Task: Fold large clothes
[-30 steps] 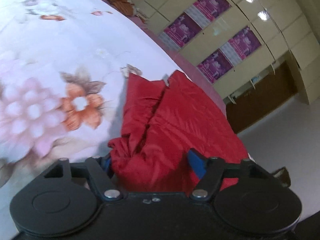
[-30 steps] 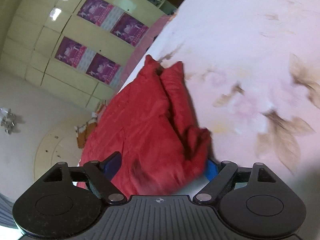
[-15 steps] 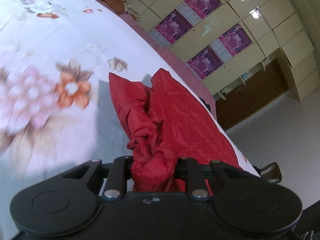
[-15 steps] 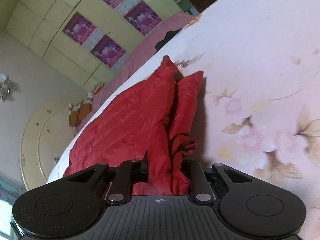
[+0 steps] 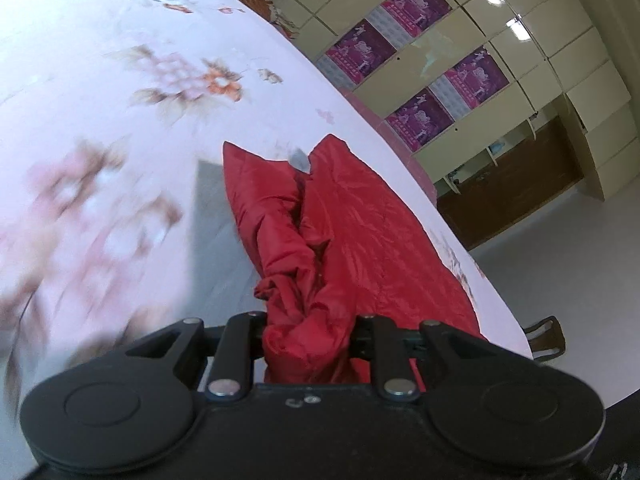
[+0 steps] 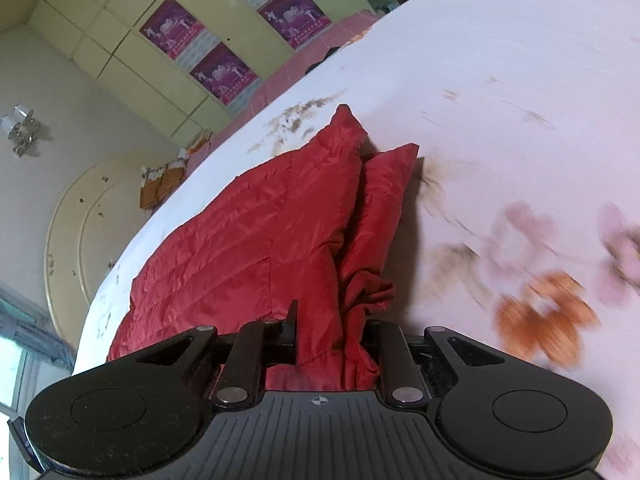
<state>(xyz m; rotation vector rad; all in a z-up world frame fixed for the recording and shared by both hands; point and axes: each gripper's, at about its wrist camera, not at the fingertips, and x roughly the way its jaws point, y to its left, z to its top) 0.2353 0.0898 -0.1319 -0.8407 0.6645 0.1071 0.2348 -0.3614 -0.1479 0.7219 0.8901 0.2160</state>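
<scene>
A large red quilted garment (image 5: 360, 236) lies on a bed with a white floral sheet (image 5: 100, 120). My left gripper (image 5: 310, 332) is shut on a bunched end of the red garment and holds it lifted off the sheet. In the right wrist view the same garment (image 6: 260, 232) stretches away from me, and my right gripper (image 6: 330, 344) is shut on another bunched end of it. Both gripped ends hang in folds between the jaws. The fingertips are hidden by the cloth.
The bed's edge (image 5: 472, 256) runs close along the garment's far side, with bare floor (image 5: 580, 260) beyond. Yellow wardrobes with purple posters (image 5: 420, 64) line the wall. A chair (image 5: 548, 336) stands by the bed. A round headboard (image 6: 80, 216) shows at left.
One second ago both grippers were open around the garment's ends. They closed on the cloth and have since lifted it, pulling the ends up off the sheet.
</scene>
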